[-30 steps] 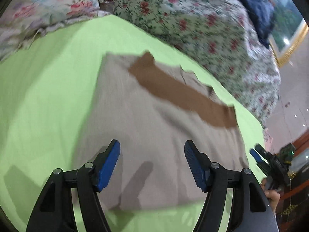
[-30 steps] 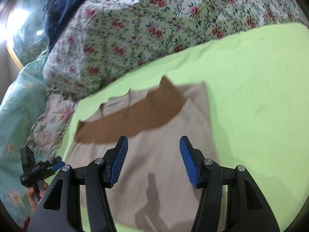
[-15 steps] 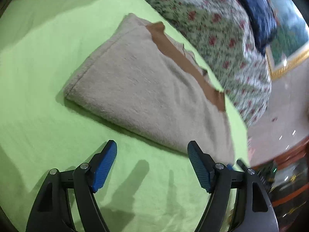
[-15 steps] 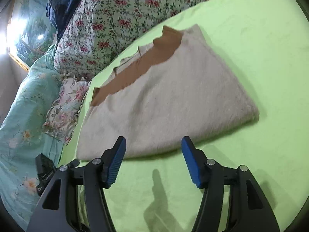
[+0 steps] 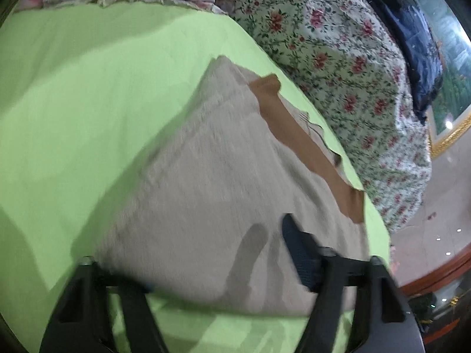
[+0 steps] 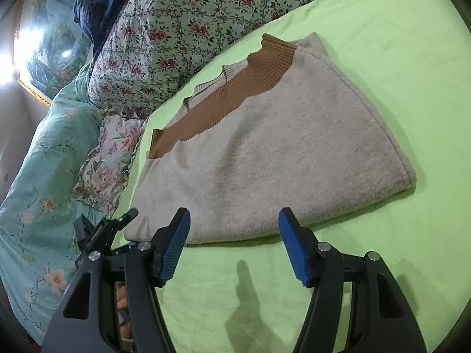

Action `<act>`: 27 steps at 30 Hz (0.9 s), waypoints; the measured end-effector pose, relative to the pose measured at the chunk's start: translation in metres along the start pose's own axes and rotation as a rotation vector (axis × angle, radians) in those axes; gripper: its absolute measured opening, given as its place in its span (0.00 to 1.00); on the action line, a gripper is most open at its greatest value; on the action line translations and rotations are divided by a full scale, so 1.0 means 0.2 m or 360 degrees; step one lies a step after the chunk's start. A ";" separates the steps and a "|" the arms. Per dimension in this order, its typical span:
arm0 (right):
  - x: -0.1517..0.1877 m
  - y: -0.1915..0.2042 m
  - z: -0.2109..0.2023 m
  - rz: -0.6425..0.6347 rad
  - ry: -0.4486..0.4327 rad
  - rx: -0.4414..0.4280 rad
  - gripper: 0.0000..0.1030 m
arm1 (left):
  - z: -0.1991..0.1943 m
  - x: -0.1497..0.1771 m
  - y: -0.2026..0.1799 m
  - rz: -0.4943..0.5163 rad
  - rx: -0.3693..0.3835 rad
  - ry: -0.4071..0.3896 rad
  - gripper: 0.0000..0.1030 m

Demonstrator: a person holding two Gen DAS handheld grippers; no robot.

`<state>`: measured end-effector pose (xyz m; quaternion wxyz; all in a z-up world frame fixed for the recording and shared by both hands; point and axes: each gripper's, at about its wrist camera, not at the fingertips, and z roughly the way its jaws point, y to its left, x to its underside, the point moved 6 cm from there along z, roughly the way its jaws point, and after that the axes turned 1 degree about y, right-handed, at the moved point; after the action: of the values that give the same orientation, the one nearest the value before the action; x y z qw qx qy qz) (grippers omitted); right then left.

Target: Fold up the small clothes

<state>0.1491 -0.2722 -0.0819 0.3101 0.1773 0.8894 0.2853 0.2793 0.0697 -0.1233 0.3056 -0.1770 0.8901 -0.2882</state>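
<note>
- Nearest me, my left gripper (image 5: 206,267) is on the near edge of the grey sweater (image 6: 265,153); its jaws have just been closing with the folded hem between them: 1 blue pad lies on top of the cloth, the other is hidden beneath it, so I cannot tell whether they already pinch
- My right gripper (image 6: 232,247) hovers just short of the same near edge, jaws roughly half open with only green sheet between them, holding nothing
- In the right wrist view the left gripper shows at the sweater's near left corner, so I judge both tools are lined up for 1 more fold
- The sweater lies on the green bed sheet (image 6: 397,58), already folded into a compact rectangle, its brown ribbed band (image 6: 235,94) along the far edge
- By my reading most of the folding is done; what is left is perhaps a last fold in half, or a tidy-up
- Beyond it lie a floral quilt (image 6: 182,29) and, furthest, a dark blue blanket (image 6: 97,3)
</note>
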 end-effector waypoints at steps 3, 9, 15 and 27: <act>-0.05 -0.01 0.02 -0.0010 0.0005 -0.0010 0.62 | 0.04 -0.06 -0.02 0.0002 0.0025 0.0007 0.12; -0.20 -0.02 0.02 -0.0025 -0.0005 -0.0057 0.62 | -0.03 -0.08 -0.27 0.0245 0.0011 -0.0073 0.07; -0.31 -0.04 0.02 -0.0024 0.0006 -0.0101 0.62 | -0.05 0.01 -0.61 0.0541 0.0036 -0.0070 0.07; -0.48 0.15 0.39 0.0061 0.0375 -0.0552 0.80 | 0.17 0.35 -0.97 0.0961 0.0044 0.0110 0.07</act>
<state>0.2757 -0.2658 -0.0707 0.2243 0.1036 0.8536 0.4587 0.2754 -0.1274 -0.0551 0.3492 0.1098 0.9084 -0.2022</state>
